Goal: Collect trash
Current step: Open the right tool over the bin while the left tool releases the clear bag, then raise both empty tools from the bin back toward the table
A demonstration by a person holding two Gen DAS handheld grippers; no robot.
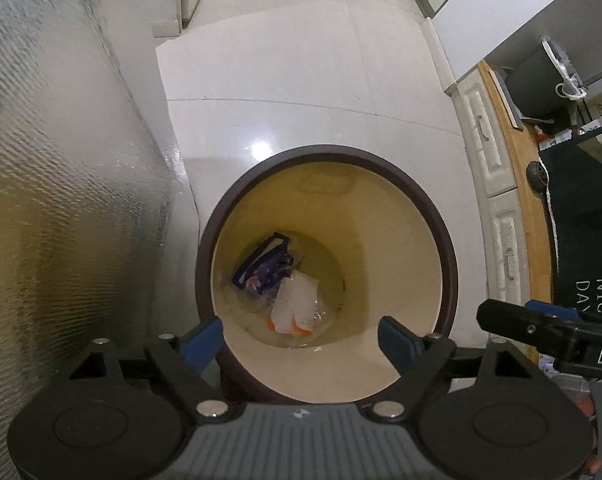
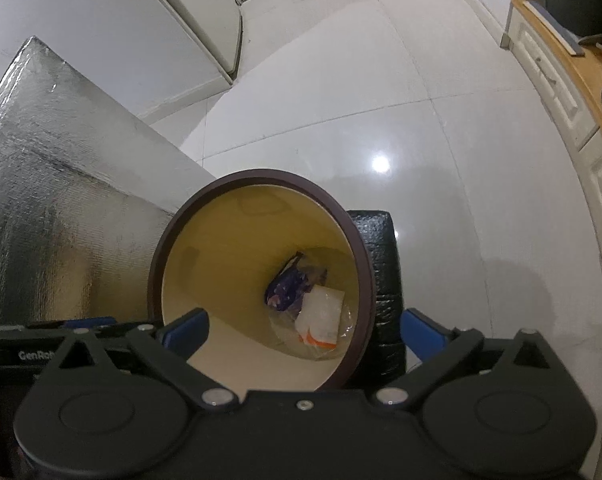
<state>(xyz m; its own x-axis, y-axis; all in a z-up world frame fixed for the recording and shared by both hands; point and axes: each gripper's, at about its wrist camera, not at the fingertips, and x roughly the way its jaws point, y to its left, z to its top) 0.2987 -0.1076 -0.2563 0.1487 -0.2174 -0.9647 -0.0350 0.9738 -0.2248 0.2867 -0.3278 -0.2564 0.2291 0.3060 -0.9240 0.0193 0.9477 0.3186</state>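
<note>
A glossy white tiled floor (image 1: 301,92) fills most of both wrist views, with a bright lamp reflection on it just past the bin at about 12 o'clock. A tall block wrapped in silver embossed foil (image 1: 61,200) stands at 9 o'clock, close against the bin's side. White cabinet fronts with drawers (image 1: 485,148), topped by a wooden counter edge, curve along 3 o'clock, and a white appliance (image 2: 173,36) stands at 11 o'clock in the right wrist view. There a black foam block (image 2: 385,280) shows just behind the bin at 3 o'clock. The round trash bin (image 1: 405,184), dark brown at the rim and cream inside, sits at the centre under both cameras. At its bottom lie a crumpled purple wrapper (image 1: 267,268) and, touching it on the 5 o'clock side, a clear white packet with orange corners (image 1: 295,306). The left gripper (image 1: 301,338) hangs above the bin, blue fingers spread wide with nothing between them. The right gripper (image 2: 305,330) is likewise spread wide and empty.
</note>
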